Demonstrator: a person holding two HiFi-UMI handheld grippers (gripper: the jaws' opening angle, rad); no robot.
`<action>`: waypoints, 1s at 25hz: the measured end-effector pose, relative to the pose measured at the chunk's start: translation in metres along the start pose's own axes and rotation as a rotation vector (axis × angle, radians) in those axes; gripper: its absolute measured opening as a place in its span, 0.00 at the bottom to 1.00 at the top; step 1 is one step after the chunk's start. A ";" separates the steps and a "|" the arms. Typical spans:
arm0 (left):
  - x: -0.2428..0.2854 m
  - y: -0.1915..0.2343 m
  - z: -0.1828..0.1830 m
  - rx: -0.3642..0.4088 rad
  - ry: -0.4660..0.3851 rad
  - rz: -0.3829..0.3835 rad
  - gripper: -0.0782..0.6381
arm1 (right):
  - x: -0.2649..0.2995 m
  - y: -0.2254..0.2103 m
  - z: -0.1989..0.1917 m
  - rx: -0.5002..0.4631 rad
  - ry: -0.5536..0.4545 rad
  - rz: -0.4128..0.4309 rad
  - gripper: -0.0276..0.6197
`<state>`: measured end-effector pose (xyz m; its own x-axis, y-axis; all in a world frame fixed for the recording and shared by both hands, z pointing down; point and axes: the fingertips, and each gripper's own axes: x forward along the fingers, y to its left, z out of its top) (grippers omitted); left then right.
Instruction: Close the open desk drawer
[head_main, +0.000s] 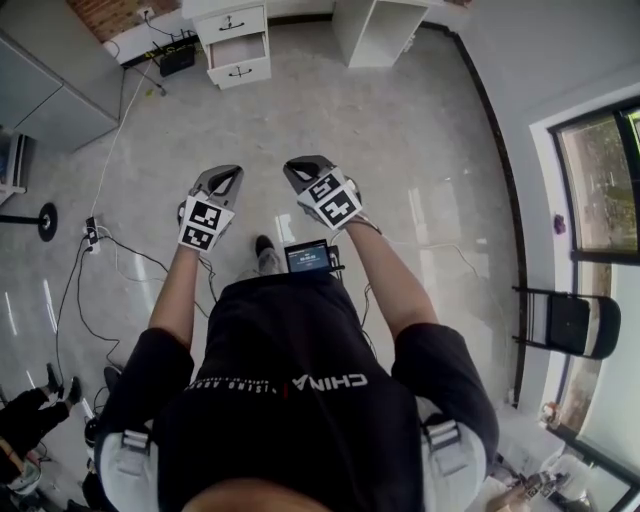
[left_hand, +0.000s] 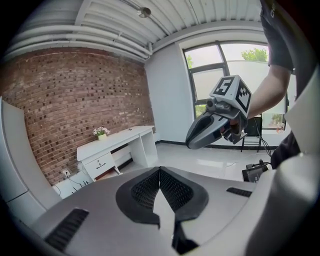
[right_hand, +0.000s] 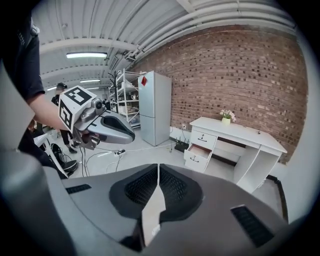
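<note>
The white desk (head_main: 370, 25) stands against the far brick wall, several steps ahead of me. Its drawer unit has one open drawer (head_main: 237, 51), pulled out between two closed fronts; the right gripper view shows this drawer (right_hand: 200, 151) sticking out too, and in the left gripper view the desk (left_hand: 117, 145) is far off. My left gripper (head_main: 227, 175) and right gripper (head_main: 299, 168) are held side by side at waist height, both shut and empty, pointing toward the desk. Each gripper's jaws (left_hand: 160, 171) (right_hand: 158, 168) meet with nothing between them.
A grey cabinet (head_main: 45, 85) stands at the left, a tall fridge (right_hand: 155, 107) beside the desk. Cables and a power strip (head_main: 91, 232) lie on the floor to my left. A folding chair (head_main: 565, 322) is by the window at the right. A person's legs (head_main: 25, 420) show lower left.
</note>
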<state>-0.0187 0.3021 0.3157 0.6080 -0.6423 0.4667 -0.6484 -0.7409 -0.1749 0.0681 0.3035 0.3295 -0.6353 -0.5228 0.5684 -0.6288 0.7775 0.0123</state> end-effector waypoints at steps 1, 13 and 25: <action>0.002 0.015 0.000 -0.001 -0.003 -0.004 0.13 | 0.011 -0.005 0.009 0.005 0.001 -0.011 0.07; 0.025 0.117 -0.010 -0.017 -0.011 -0.039 0.13 | 0.098 -0.037 0.063 0.037 0.030 -0.033 0.07; 0.095 0.199 -0.022 -0.066 0.047 0.008 0.13 | 0.185 -0.119 0.079 0.054 0.057 0.044 0.07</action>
<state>-0.1009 0.0980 0.3445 0.5819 -0.6370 0.5057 -0.6826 -0.7205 -0.1222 -0.0101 0.0872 0.3685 -0.6375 -0.4665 0.6132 -0.6250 0.7785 -0.0576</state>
